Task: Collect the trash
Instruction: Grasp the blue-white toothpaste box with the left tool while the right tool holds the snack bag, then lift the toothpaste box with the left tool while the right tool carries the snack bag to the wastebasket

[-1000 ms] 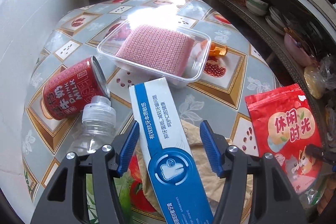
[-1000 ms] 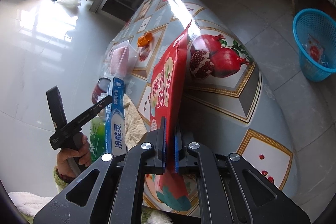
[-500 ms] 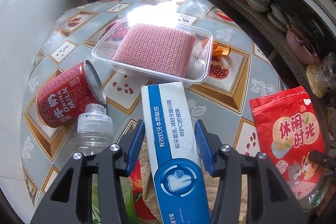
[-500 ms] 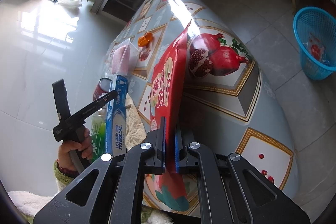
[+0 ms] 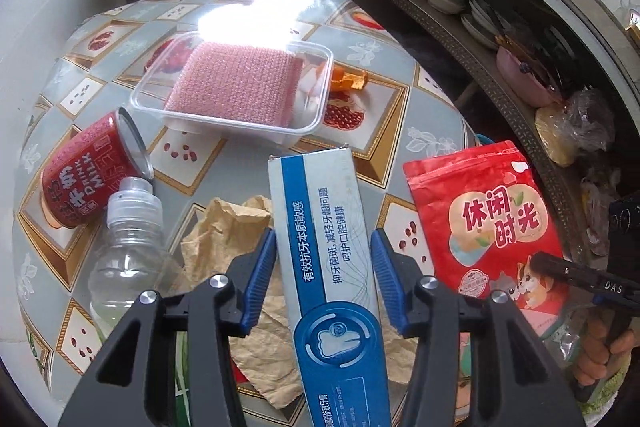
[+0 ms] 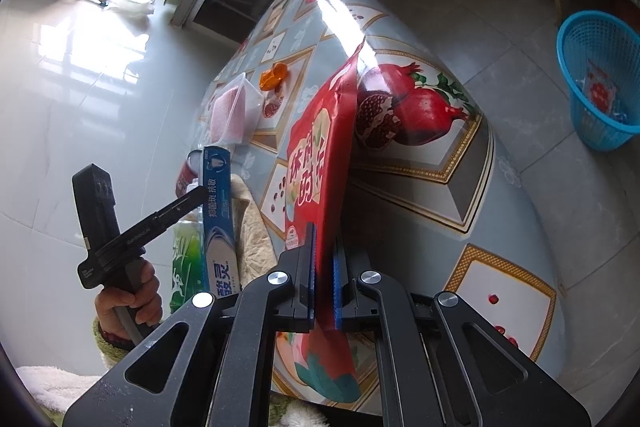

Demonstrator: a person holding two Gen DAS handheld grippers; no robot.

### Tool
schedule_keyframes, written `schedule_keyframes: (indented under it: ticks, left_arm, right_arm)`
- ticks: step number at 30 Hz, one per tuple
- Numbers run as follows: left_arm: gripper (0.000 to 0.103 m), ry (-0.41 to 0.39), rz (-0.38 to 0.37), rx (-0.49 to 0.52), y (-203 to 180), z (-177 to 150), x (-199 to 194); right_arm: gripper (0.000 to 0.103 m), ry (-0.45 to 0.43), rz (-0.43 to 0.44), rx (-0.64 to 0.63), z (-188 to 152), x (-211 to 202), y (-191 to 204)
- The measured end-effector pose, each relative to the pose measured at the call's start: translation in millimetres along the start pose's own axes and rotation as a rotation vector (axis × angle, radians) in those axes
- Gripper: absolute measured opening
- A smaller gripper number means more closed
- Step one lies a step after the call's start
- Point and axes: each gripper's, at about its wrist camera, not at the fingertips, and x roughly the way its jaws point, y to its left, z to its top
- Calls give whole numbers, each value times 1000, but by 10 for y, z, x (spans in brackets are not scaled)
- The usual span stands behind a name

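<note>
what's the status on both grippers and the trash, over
Left gripper closed on blue-and-white toothpaste box. Right gripper shut on red foil snack pouch, held upright. Blue mesh plastic basket on floor beyond table; path looks clear.

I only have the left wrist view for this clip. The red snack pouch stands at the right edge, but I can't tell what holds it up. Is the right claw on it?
Observer: Yes. The right wrist view shows the right claw shut on the red snack pouch, its pads clamping the lower part.
Operator: Any bin around?
Observer: A blue basket stands on the floor past the table, with a few scraps inside.
Operator: Who drives the left claw at the toothpaste box?
Observer: A hand in a green cuff grips the handle of the left claw, beside the toothpaste box.
</note>
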Motion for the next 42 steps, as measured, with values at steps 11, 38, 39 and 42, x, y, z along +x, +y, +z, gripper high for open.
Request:
schedule_keyframes:
  ticks: [11, 38, 39, 42]
  left_arm:
    - [48, 80, -64, -66, 59, 143, 268]
    - [46, -162, -133, -66, 164, -31, -515]
    - [46, -173, -138, -62, 169, -47, -574]
    - [46, -211, -153, -46, 148, -83, -761]
  right_arm:
    - [8, 5, 0, 14, 7, -15, -26]
    - [5, -80, -22, -16, 76, -220, 186]
    - [5, -86, -19, -17, 82, -236, 200]
    - [5, -100, -15, -23, 92, -274, 239]
